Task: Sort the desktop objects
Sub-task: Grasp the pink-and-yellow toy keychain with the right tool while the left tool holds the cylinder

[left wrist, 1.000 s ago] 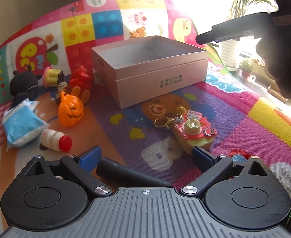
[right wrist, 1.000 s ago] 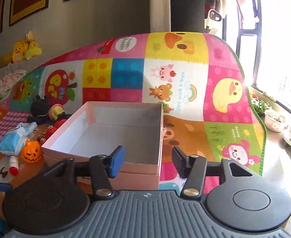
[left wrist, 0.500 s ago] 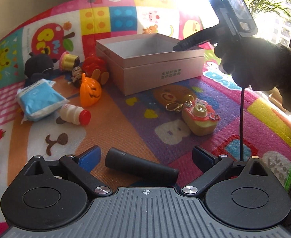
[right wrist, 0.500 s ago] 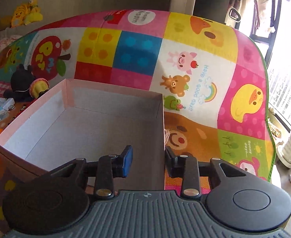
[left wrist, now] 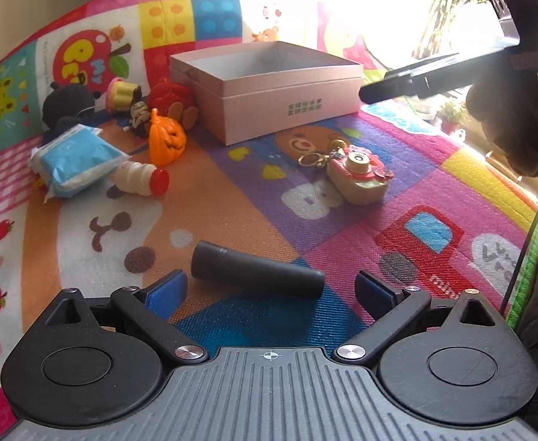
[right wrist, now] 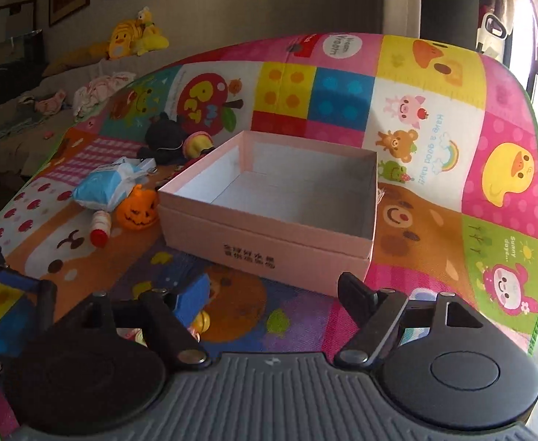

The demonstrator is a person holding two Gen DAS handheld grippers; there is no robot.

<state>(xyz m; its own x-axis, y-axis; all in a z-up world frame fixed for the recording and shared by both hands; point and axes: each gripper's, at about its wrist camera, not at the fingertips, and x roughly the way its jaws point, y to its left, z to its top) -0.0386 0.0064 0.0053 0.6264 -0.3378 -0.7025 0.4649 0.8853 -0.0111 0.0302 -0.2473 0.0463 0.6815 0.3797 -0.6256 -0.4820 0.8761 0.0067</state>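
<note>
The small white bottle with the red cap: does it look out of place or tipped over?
Yes. The small white bottle with the red cap lies on its side on the colourful play mat, touching the blue and white packet. No spill is visible.

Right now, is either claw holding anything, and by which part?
No, nothing is held. The left claw stands open above the black cylinder without gripping it. The right claw, whose jaws have just been opening, is empty before the pink box.
</note>
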